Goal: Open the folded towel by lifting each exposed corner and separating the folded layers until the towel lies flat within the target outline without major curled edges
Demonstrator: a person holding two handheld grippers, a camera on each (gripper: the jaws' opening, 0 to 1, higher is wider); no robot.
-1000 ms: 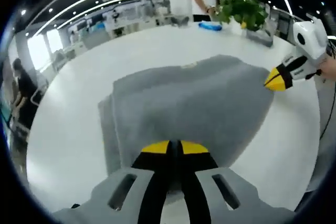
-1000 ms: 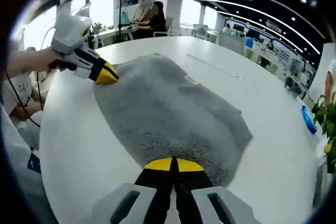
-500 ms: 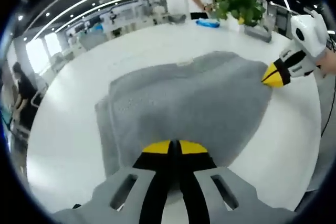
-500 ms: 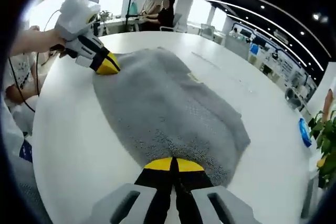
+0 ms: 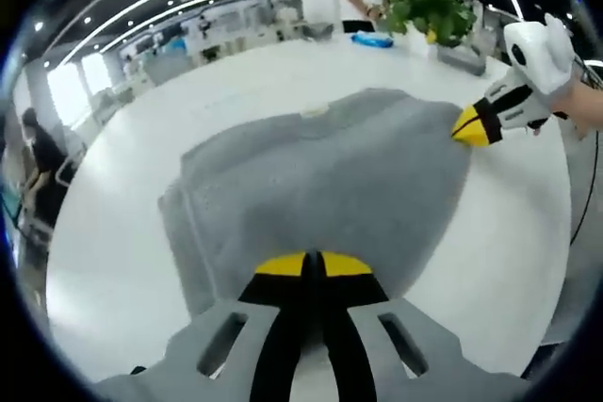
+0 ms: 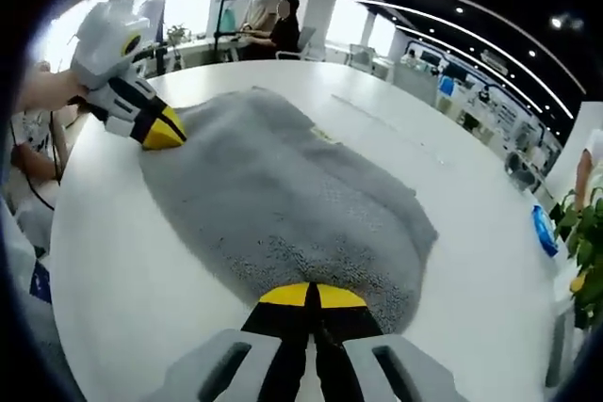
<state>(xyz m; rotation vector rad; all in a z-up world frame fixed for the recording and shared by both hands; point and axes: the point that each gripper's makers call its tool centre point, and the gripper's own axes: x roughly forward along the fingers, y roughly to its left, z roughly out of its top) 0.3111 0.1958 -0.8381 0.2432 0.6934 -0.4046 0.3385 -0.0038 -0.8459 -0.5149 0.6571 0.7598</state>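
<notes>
The towel (image 5: 320, 176) is spread across the white counter (image 5: 122, 233), grey and still doubled over, you can see a second layer peeking out along its left edge in the left gripper view. So I'd say we're in the unfolding step, with both grippers pinching corners of the top layer at the near edge. The left gripper (image 5: 314, 263) has its fingers pressed together with basically no gap, right at the towel's near edge, and it looks like they've got the fabric pinched. Same story for the right gripper (image 6: 309, 294): fingers closed tight on the edge of the towel on its side, and in the left gripper view its yellow tip sits on the far right corner. Next move, I'd guess, is to lift both corners together and carry the top layer over so it opens out, keeping tension even so the edge doesn't curl. No target outline that I can make out on the counter.
</notes>
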